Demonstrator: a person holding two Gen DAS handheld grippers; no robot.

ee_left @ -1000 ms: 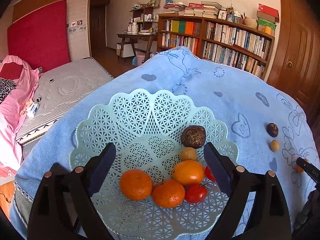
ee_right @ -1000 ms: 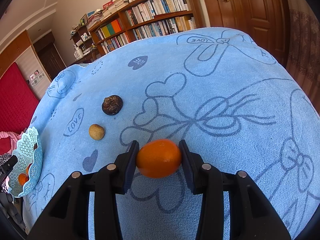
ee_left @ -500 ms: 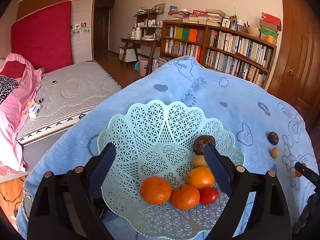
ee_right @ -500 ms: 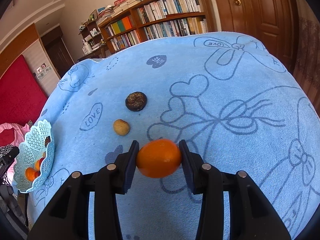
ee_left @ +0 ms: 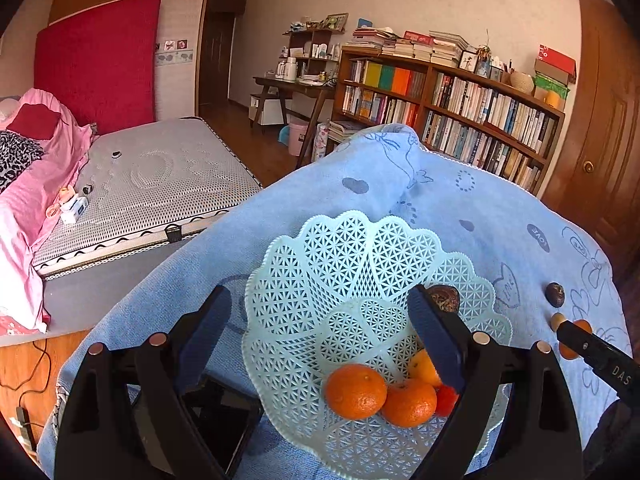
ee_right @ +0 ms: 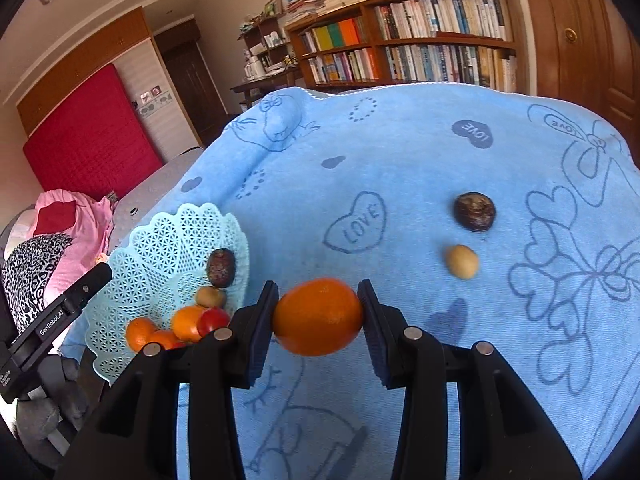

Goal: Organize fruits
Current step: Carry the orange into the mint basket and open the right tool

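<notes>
Orange held above the blue cloth

Orange [ee_right: 318,316] sits clamped between my right fingers [ee_right: 320,318], raised over the blue cloth [ee_right: 400,168] on the bench. To its left, the pale green basket [ee_right: 160,240] holds several oranges [ee_left: 355,391], a red tomato [ee_right: 213,320], a small tan fruit and a dark wrinkled one. On the cloth far right of my catch lie a dark round fruit [ee_right: 474,211] and a small tan fruit [ee_right: 462,261], near each other. My left fingers [ee_left: 320,344] are spread wide, gripping nothing, around the basket's near left part.
</notes>
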